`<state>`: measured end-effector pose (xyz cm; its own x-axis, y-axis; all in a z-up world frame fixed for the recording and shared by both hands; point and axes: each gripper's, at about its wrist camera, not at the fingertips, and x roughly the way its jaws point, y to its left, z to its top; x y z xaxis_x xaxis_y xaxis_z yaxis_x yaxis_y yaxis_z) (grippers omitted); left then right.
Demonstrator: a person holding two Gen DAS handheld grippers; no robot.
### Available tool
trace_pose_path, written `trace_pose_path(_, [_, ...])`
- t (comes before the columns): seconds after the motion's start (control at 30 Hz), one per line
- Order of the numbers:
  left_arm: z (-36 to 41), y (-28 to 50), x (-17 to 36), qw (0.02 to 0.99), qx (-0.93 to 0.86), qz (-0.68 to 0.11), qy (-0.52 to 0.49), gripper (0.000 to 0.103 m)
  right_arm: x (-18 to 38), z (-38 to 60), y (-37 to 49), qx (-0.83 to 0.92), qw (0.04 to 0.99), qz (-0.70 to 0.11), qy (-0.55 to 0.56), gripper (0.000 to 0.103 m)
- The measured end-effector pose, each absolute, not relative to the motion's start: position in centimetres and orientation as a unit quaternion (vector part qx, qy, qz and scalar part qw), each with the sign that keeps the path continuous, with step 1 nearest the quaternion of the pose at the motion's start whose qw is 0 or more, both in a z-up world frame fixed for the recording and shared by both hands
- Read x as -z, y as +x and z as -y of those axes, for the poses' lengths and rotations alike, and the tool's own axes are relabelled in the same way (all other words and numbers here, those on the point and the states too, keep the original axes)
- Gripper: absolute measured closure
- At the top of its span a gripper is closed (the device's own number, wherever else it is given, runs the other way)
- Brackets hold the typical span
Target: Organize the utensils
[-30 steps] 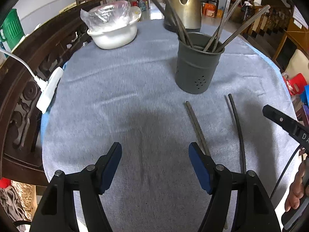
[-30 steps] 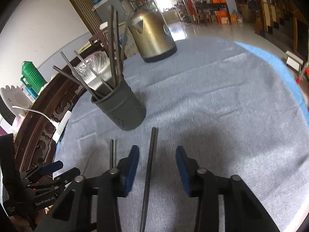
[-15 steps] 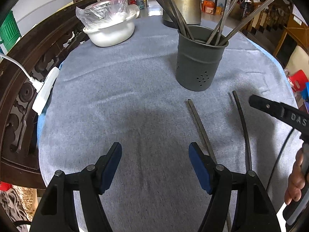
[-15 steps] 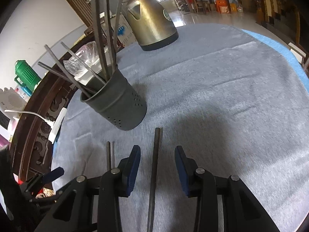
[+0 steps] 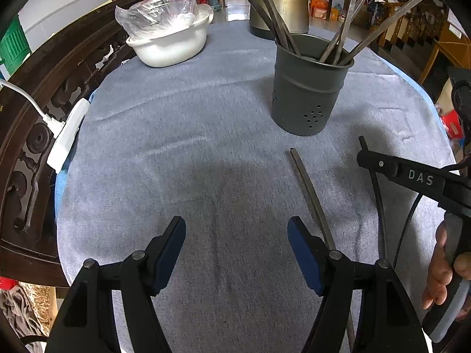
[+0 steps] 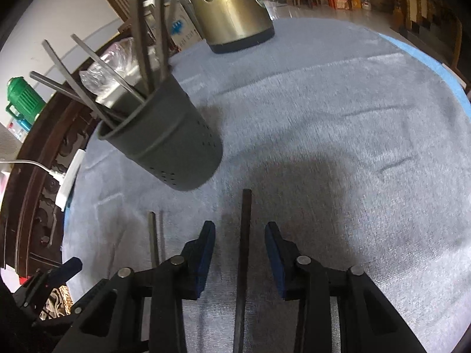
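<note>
Two chopsticks lie on the cloth. Left gripper [image 5: 236, 253] wide open, empty; the near chopstick [image 5: 309, 191] just right of its jaws. Right gripper [image 6: 240, 253] closing astride the far chopstick [image 6: 244, 235], pads not touching, axis along the fingers, toward the holder [image 6: 173, 147].

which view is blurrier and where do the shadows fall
Right wrist view: motion-smeared, worst on the utensil holder, with a dark shadow on the cloth around the chopstick between the fingers. Left wrist view: sharp, with a soft shadow on the cloth ahead of the left gripper; fisheye bends the table edge.
</note>
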<state>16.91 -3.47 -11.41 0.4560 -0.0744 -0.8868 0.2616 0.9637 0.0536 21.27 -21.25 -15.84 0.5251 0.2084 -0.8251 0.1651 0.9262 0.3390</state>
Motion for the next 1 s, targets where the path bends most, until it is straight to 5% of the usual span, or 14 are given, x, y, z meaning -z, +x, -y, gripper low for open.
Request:
trace_pose_path(0.37, [3.7, 17.1, 11.7, 0.847, 0.099, -0.514, 0.096, 0.031, 16.8, 22.0, 20.8, -0.010, 0.845, -0.499, 0.191, 0.087])
trace_pose_path(1.0, [4.9, 18.3, 12.2, 0.840, 0.094, -0.523, 0.112, 0.031, 17.1, 22.1, 20.6, -0.034, 0.853, -0.496, 0.162, 0.087])
